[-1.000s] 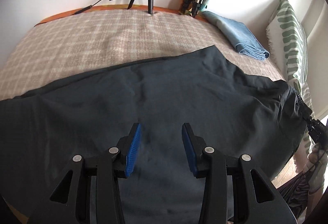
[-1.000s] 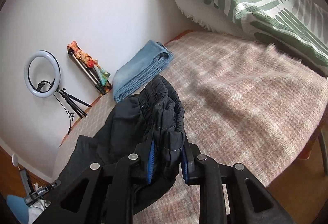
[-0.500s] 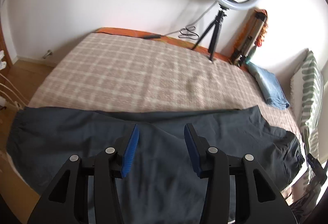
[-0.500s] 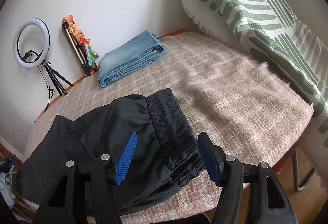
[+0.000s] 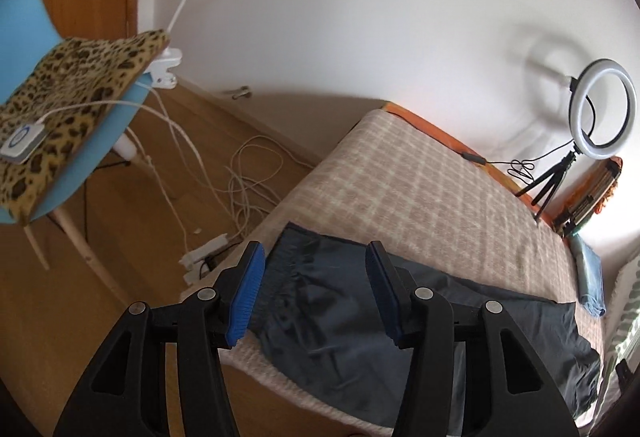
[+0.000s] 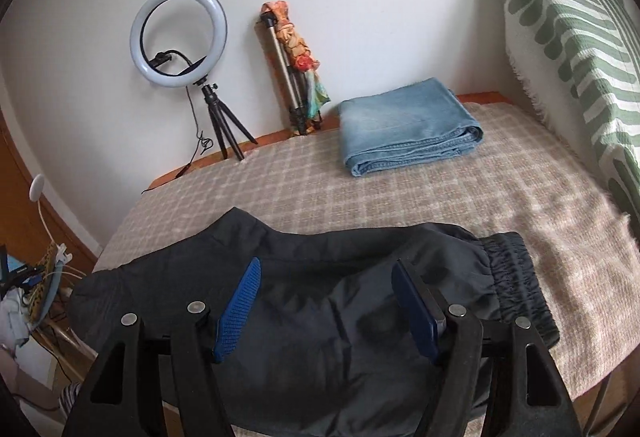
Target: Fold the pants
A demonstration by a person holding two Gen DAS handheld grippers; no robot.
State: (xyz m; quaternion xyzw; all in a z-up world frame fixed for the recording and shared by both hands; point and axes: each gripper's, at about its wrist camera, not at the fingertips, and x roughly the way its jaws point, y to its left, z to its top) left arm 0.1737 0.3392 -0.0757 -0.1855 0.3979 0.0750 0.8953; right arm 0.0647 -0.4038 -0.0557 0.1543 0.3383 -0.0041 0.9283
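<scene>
pants [image 5: 400, 321] laid flat along bed [image 5: 440, 197] near edge | thin, limp, slippery fabric judged | left gripper [image 5: 316, 293] spread, empty | right gripper [image 6: 328, 309] spread, empty | grip advised at cuff [image 5: 296, 257], elastic waistband [image 6: 516, 285]

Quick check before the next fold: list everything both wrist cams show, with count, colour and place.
Pants: one, black, flat along the bed's near edge.
Folded jeans: one, light blue, far side of the bed.
Blanket: one, beige checked, covering the bed.
Pillow: one, green and white, upright at the bed's right end.
Ring light: one, white on a black tripod, by the wall.
Folded tripod: one, silver, leaning on the wall.
Chair: one, blue with leopard cover, on the floor.
Left gripper: open, over the leg cuff.
Right gripper: open, above the waistband end.
</scene>
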